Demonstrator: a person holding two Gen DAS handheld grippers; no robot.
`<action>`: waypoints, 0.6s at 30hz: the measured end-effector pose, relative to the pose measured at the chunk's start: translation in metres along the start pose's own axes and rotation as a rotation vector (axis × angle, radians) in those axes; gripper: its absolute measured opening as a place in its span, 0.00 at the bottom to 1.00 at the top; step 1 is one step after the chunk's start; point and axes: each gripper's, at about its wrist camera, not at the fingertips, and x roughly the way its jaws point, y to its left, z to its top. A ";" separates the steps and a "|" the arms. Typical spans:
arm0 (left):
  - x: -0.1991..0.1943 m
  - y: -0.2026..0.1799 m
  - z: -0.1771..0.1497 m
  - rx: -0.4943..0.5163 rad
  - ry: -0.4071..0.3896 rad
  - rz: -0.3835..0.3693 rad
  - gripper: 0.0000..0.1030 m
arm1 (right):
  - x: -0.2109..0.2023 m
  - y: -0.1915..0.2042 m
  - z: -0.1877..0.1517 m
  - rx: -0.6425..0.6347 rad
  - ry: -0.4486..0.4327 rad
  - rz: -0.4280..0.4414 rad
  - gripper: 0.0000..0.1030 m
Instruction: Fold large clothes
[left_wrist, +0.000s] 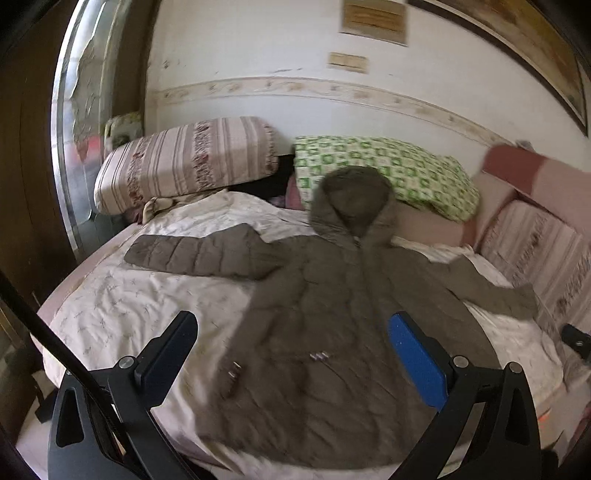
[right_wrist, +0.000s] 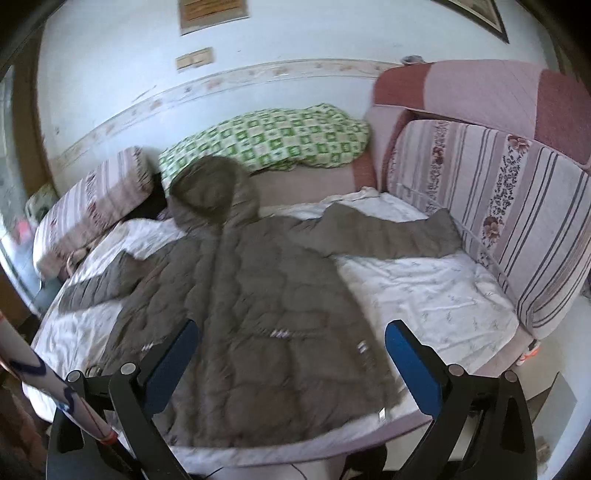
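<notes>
Your left gripper (left_wrist: 291, 334) hangs above the lower front of the jacket (left_wrist: 332, 332), jaws wide apart, nothing between them. One finger pad (left_wrist: 419, 360) is faced in blue, the other reads black from this angle. Your right gripper (right_wrist: 291, 341) is the same: jaws spread wide, holding nothing, blue pads (right_wrist: 413, 363) on black fingers, poised over the hem end of the jacket (right_wrist: 240, 314).

The jacket is a grey-brown quilted puffer, stitched in wavy padded panels. It lies flat and front-up on the bed (left_wrist: 122, 306), zip closed down the middle, hood (left_wrist: 356, 199) laid out toward the wall, both sleeves (left_wrist: 199, 254) spread out to the sides. Small metallic snaps or pulls glint near the pockets (left_wrist: 319, 356); too blurred to say which.

The bed sheet (right_wrist: 436, 295) is white, lightly crumpled, with a fine sprig print. Against the wall sits a green-and-white checked pillow (left_wrist: 388, 166). A pink striped floral bolster (left_wrist: 184, 158) lies at one side, and a matching striped cushion (right_wrist: 498, 206) stands along the other.

On the wall there is a framed notice (right_wrist: 212, 11) and a pale switch plate (right_wrist: 195, 58); the writing is not legible.
</notes>
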 end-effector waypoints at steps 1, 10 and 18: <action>-0.004 -0.011 -0.010 0.013 -0.002 -0.002 1.00 | 0.000 0.004 -0.007 -0.002 -0.001 0.015 1.00; 0.004 -0.034 -0.041 0.053 0.046 -0.012 1.00 | -0.002 0.042 -0.047 -0.094 0.026 0.007 1.00; 0.006 -0.021 -0.044 0.037 0.072 -0.015 1.00 | 0.007 0.046 -0.048 -0.099 0.051 -0.003 1.00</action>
